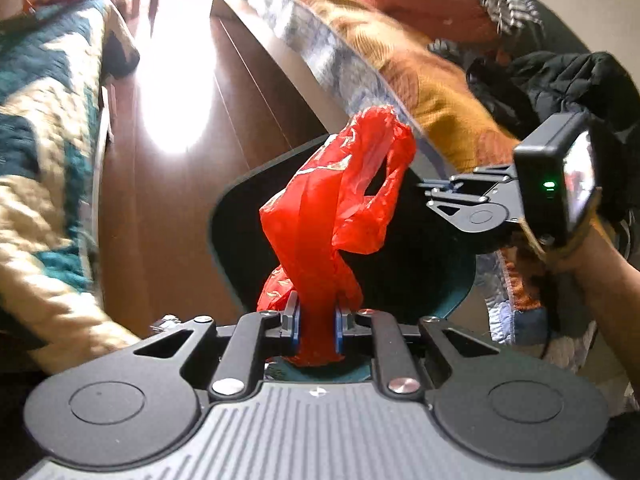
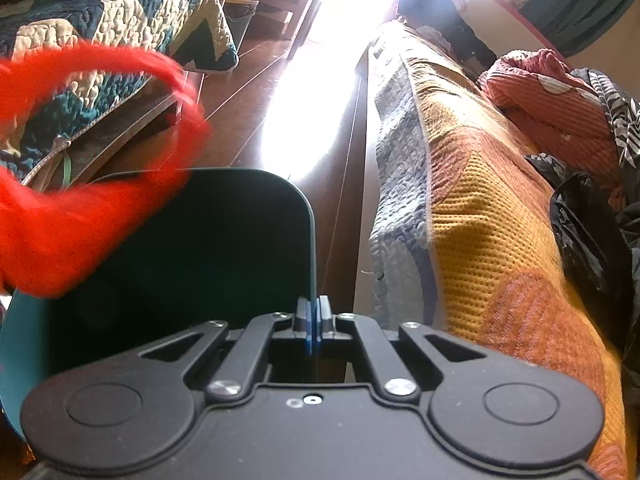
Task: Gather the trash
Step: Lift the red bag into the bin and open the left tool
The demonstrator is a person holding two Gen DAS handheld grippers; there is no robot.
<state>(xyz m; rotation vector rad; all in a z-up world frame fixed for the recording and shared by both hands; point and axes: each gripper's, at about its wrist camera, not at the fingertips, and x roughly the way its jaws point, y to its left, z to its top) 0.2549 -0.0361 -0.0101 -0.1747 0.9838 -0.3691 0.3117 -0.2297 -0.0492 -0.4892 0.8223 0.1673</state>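
A crumpled red plastic bag (image 1: 320,208) hangs over the mouth of a dark teal bin (image 1: 218,232). My left gripper (image 1: 316,310) is shut on the bag's lower end, above the bin's near side. In the right wrist view the bag (image 2: 60,240) shows blurred at the left, over the bin (image 2: 280,178). My right gripper (image 2: 314,314) is shut on the bin's thin right wall, pinching the rim. From the left wrist view that right gripper (image 1: 430,194) reaches in from the right at the bin's edge, held by a person's forearm (image 1: 592,272).
The bin stands on a wooden floor (image 1: 160,220) with strong sun glare, in the aisle between two beds. A teal and cream quilt (image 1: 40,140) covers the left one. On the right bed lie an orange-yellow blanket (image 2: 480,220), a pink cover (image 2: 552,92) and dark clothing (image 1: 560,80).
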